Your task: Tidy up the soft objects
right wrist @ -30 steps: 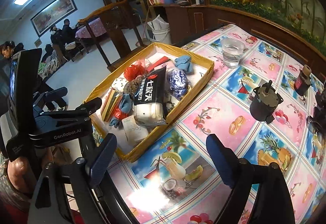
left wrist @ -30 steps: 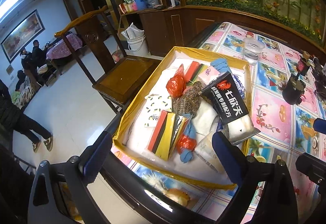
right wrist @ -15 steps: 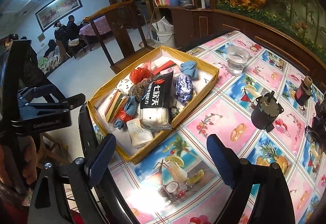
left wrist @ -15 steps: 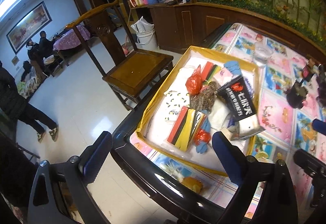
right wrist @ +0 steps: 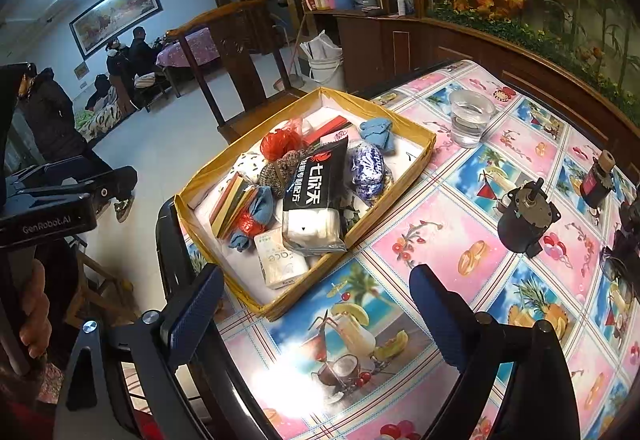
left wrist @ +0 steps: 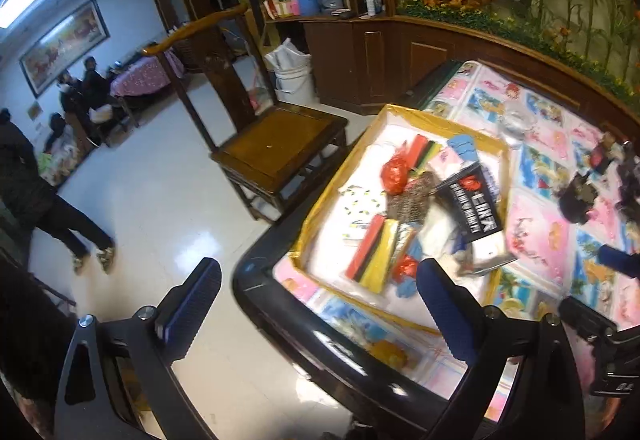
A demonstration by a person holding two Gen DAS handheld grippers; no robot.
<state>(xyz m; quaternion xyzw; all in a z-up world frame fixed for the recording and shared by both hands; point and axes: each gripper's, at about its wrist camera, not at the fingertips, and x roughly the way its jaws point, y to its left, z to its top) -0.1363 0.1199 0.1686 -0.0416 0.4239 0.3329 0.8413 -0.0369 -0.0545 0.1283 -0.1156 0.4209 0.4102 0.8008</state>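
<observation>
Worktop (right wrist: 472,240): patterned cloth, dark rim. Wooden chair (left wrist: 276,156): on the floor beside it. Yellow-walled box (right wrist: 416,164): near the worktop's edge, heaped with soft goods. Black packet (right wrist: 316,184): lying across the heap. Red bag (right wrist: 280,142), blue sock (right wrist: 378,132): toward the box's far end. My left gripper (left wrist: 320,304) and right gripper (right wrist: 316,308): jaws spread wide, holding nothing, short of the box.

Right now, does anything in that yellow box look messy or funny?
Yes. The soft things in the yellow cardboard box lie jumbled, not sorted. The black-and-clear plastic packet of white cotton pads lies on top of the others, its end reaching over the box wall. Nothing looks spilled or broken.
</observation>
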